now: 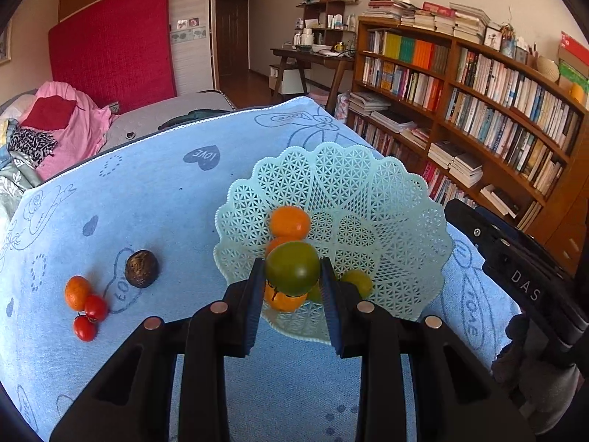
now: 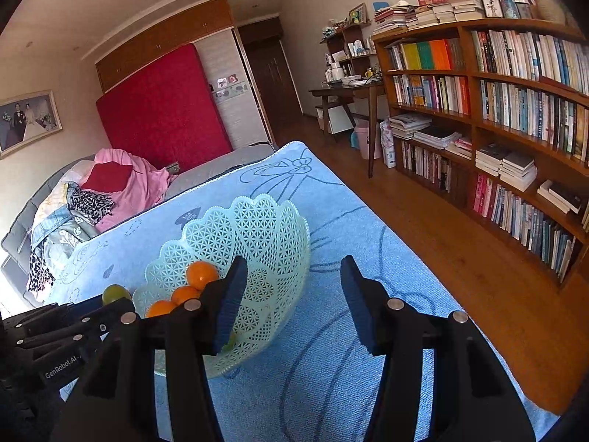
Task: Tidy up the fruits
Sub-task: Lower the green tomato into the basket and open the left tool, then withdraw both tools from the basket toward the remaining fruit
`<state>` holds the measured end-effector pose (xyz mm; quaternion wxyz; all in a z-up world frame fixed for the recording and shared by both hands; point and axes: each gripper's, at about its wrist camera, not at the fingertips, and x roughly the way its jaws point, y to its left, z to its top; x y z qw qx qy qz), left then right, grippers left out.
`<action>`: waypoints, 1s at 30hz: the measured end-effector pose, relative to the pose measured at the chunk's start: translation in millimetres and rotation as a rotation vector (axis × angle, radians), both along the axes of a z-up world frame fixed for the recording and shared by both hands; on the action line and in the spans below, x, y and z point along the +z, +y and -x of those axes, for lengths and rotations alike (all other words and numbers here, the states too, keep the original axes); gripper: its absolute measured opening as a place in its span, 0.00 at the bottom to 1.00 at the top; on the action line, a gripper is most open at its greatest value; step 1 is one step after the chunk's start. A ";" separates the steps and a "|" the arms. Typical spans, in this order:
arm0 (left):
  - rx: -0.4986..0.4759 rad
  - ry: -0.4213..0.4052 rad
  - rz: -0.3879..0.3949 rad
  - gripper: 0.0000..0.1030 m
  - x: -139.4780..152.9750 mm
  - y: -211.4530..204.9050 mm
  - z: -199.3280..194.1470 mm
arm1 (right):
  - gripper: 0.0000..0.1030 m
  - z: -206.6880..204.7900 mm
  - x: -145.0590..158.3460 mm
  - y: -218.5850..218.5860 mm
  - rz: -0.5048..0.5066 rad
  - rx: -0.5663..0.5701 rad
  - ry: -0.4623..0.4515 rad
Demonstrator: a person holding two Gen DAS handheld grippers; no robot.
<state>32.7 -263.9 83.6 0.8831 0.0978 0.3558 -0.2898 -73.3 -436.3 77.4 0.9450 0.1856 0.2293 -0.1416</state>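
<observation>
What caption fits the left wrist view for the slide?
Left gripper holds a green tomato over the lattice basket; four fruits wait on the blue cloth.

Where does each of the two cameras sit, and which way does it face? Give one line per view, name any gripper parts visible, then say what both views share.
Left wrist: sits on the left gripper, looking down along its fingers at the basket on the blue cloth; its pads clamp a green fruit; the right gripper's body shows at right.
Right wrist: sits on the right gripper, empty and open, facing the basket's right side and the bookshelf; the left gripper shows lower left.
Shared: basket, oranges, cloth, bookshelf.
</observation>
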 end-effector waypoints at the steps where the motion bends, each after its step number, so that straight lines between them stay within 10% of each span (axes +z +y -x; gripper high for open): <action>1: -0.010 0.007 -0.001 0.29 -1.2 -3.3 0.0 | 0.53 0.4 0.4 -0.2 -0.001 -0.001 -0.001; 11: -0.066 0.017 -0.009 0.30 -1.8 -26.3 -1.0 | 0.53 2.5 0.7 -2.2 -0.005 -0.003 -0.003; 15: -0.056 -0.008 0.011 0.54 4.2 -19.9 -0.5 | 0.53 4.0 2.3 -2.3 -0.009 -0.004 -0.010; 30: 0.079 -0.003 0.015 0.69 11.7 20.8 -9.3 | 0.60 7.9 11.2 12.4 0.002 0.027 -0.039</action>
